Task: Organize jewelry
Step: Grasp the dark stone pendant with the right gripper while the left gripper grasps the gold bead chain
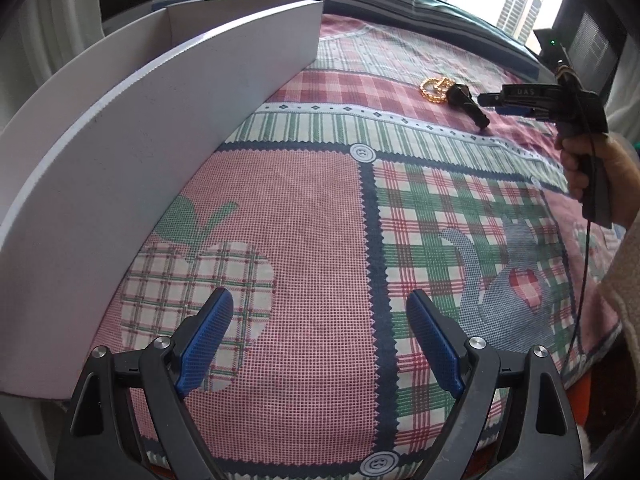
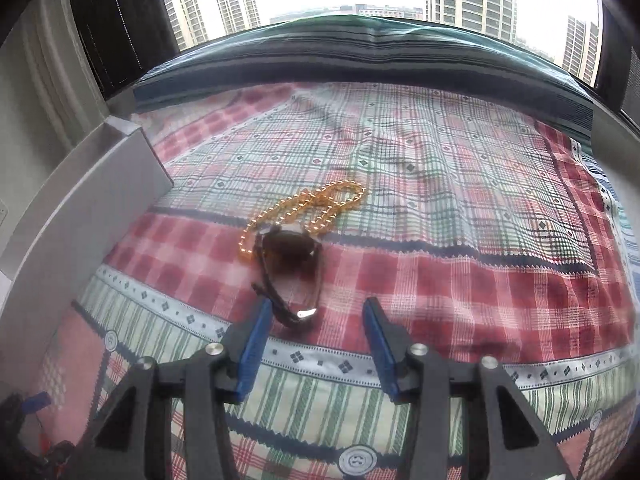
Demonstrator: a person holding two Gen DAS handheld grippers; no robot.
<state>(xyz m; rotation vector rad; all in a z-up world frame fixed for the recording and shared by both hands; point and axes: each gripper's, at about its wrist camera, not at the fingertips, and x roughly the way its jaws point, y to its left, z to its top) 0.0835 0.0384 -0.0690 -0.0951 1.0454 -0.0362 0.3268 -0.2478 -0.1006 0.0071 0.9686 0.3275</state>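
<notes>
A gold bead necklace [image 2: 304, 210] lies on the plaid bedspread, with a dark wristwatch [image 2: 289, 264] lying over its near end. Both show far off in the left wrist view, the necklace [image 1: 434, 89] and the watch [image 1: 468, 105]. My right gripper [image 2: 316, 312] is open and empty, its left pad beside the watch's strap end. In the left wrist view the right gripper [image 1: 490, 105] hovers next to the watch. My left gripper [image 1: 320, 300] is open and empty over the bedspread, beside the white box [image 1: 120, 140].
The white open box also shows at the left in the right wrist view [image 2: 80, 208]. The patchwork bedspread [image 1: 320, 220] covers the bed. A window with tower blocks lies beyond the far edge. A hand and cable [image 1: 588, 168] are at the right.
</notes>
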